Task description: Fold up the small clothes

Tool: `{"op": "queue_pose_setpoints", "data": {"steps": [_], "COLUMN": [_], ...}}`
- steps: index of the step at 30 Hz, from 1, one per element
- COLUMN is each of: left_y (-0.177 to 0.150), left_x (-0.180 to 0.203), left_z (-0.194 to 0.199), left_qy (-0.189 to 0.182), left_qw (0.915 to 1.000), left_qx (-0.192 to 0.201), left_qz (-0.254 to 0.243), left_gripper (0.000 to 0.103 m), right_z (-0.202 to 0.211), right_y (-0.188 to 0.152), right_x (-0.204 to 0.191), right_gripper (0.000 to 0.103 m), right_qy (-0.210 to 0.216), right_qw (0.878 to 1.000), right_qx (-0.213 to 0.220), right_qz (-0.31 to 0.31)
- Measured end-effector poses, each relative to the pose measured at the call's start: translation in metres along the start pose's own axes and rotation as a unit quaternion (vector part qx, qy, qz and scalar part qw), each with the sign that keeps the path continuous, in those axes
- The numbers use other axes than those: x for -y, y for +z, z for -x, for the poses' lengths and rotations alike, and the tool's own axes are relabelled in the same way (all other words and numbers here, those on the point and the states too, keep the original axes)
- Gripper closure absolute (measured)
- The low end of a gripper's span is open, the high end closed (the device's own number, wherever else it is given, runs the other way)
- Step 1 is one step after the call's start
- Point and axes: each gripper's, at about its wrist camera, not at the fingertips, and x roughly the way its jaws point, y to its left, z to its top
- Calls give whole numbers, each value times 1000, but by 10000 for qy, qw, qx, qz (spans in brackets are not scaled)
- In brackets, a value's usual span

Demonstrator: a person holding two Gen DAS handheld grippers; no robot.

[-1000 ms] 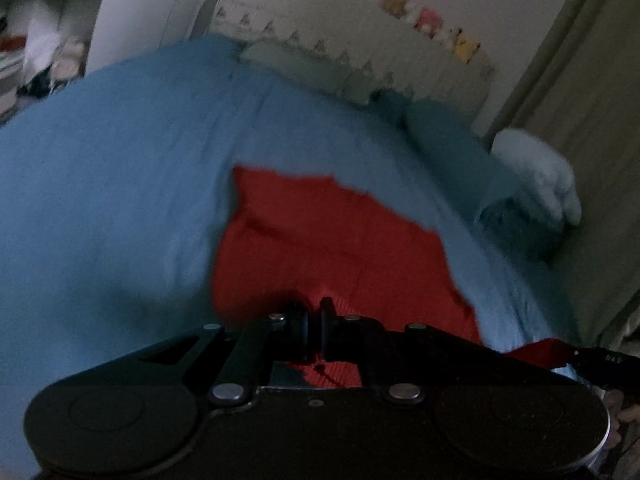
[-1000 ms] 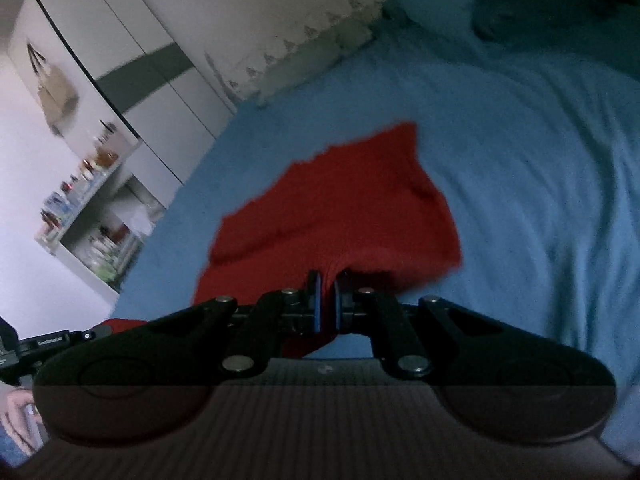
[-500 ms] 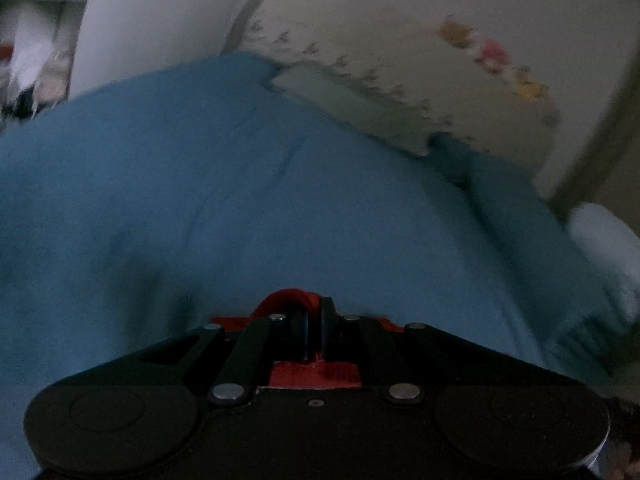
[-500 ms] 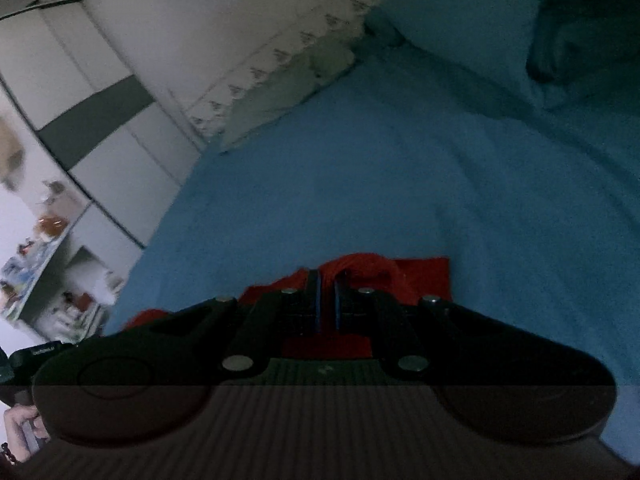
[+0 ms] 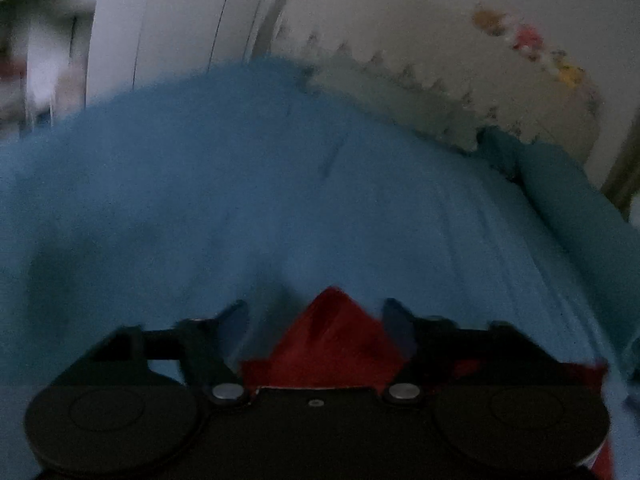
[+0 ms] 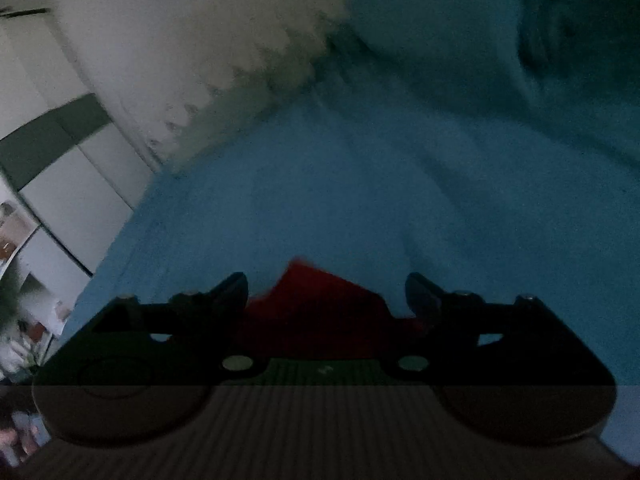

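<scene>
A red garment (image 5: 332, 340) lies on the blue bedsheet (image 5: 240, 200). Only a peaked corner of it shows between the fingers of my left gripper (image 5: 314, 316), which is open with its jaws spread wide on either side of the cloth. In the right wrist view the red garment (image 6: 320, 304) shows the same way, a raised corner between the spread jaws of my right gripper (image 6: 326, 284), also open. Most of the garment is hidden under both gripper bodies. Both views are blurred.
The blue bedsheet (image 6: 340, 200) stretches ahead to a pale headboard (image 5: 400, 80) and wall. Blue pillows (image 5: 568, 192) lie at the far right. A white wardrobe (image 5: 180, 20) and shelves (image 6: 16, 280) stand to the left of the bed.
Both grippers carried the near edge of the red garment forward across the bed while shut on it. Now both have opened and the cloth sits loose between their jaws.
</scene>
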Motion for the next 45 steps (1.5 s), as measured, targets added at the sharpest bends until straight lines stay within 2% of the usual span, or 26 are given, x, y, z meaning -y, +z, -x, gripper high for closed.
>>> {"op": "queue_pose_setpoints", "data": {"steps": [2, 4, 7, 9, 11, 13, 16, 19, 22, 24, 26, 29, 33, 37, 45], "left_y": [-13, -35, -71, -95, -111, -120, -120, -116, -113, -111, -106, -101, -102, -111, -125], "left_x": [7, 10, 13, 11, 4, 1, 10, 8, 13, 32, 41, 58, 80, 100, 131], "left_z": [31, 55, 64, 56, 44, 43, 41, 41, 40, 46, 66, 89, 101, 102, 73], "left_qy": [-28, -416, -782, -684, -572, -612, -472, -509, -413, -283, -537, -791, -1013, -1043, -1240], "left_qw": [9991, 9970, 9925, 9906, 9892, 9894, 9864, 9846, 9822, 9830, 9832, 9829, 9800, 9773, 9757], "left_qx": [155, 126, -338, -687, -998, -959, -1009, -1099, -1125, -963, -688, -556, -607, -580, -905], "left_qz": [-393, -645, -878, -963, -904, -903, -1211, -1260, -1444, -1539, -1601, -1567, -1600, -1748, -1566], "left_gripper": [11, 9, 8, 9, 9, 9, 7, 0, 0, 0, 0, 0, 0, 0, 0], "right_z": [24, 47, 62, 61, 52, 50, 51, 57, 62, 74, 89, 107, 127, 138, 136], "right_y": [-12, -35, -73, -100, -118, -130, -137, -140, -134, -123, -114, -107, -112, -122, -150], "right_x": [-11, -20, -31, -32, -24, -15, -22, -28, -37, -38, -41, -50, -52, -42, -13], "right_gripper": [1, 1, 0, 0, 1, 1, 1, 1, 0, 0, 0, 0, 0, 0, 0], "right_qy": [156, 382, 462, 322, 99, 4, -187, -460, -683, -725, -727, -1061, -1088, -993, -870], "right_qw": [9992, 9965, 9906, 9859, 9847, 9853, 9797, 9747, 9724, 9748, 9770, 9727, 9715, 9786, 9919], "right_qx": [38, 7, -275, -580, -825, -750, -694, -713, -779, -681, -541, -471, -614, -811, -617], "right_qz": [358, 737, 1257, 1534, 1533, 1533, 1871, 2066, 2091, 1995, 1928, 2010, 2012, 1611, 695]}}
